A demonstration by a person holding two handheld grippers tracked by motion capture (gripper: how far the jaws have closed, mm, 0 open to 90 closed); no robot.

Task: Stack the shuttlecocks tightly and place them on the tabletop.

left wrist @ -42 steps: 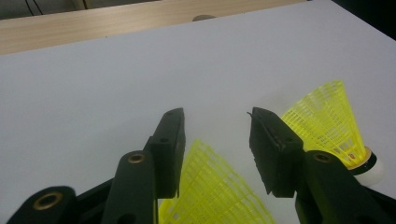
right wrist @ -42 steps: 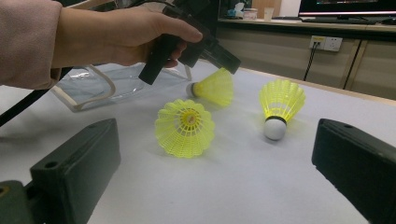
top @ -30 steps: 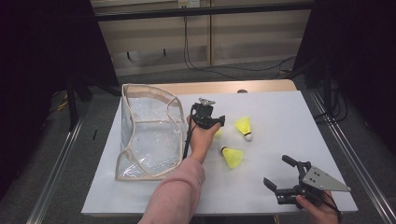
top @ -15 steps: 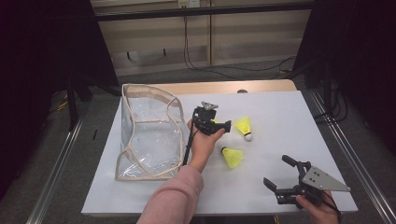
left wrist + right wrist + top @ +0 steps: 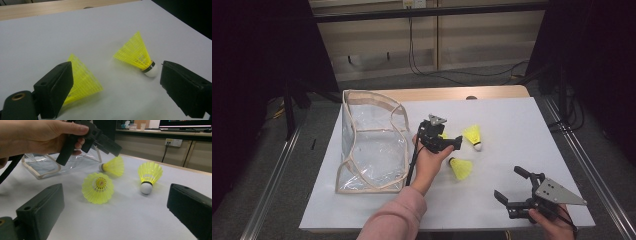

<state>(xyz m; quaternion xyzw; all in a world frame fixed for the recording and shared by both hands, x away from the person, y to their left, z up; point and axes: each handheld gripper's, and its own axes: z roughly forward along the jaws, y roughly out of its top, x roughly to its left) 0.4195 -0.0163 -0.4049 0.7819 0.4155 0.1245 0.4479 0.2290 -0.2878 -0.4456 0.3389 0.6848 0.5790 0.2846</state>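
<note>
Left tongs (image 5: 447, 142) hovering wide open over three yellow shuttlecocks on the white worktop (image 5: 512, 120), holding nothing.

Closest to the middle shuttlecock (image 5: 81, 80), beside the see-through bag (image 5: 372, 145); another shuttlecock (image 5: 137, 55) just beyond, a third (image 5: 460, 168) nearer the person. Right tongs (image 5: 524, 192) open and empty, well apart. Risk: pinching the flimsy skirt, crushing it or flicking it away; likewise nudging the neighbour.

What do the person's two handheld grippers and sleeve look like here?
Both are black, with two blocky jaws. The left gripper carries a small grey three-cornered plate and trails a black cable; the right gripper has a larger grey plate with small holes. The left forearm wears a pink sleeve.
</note>
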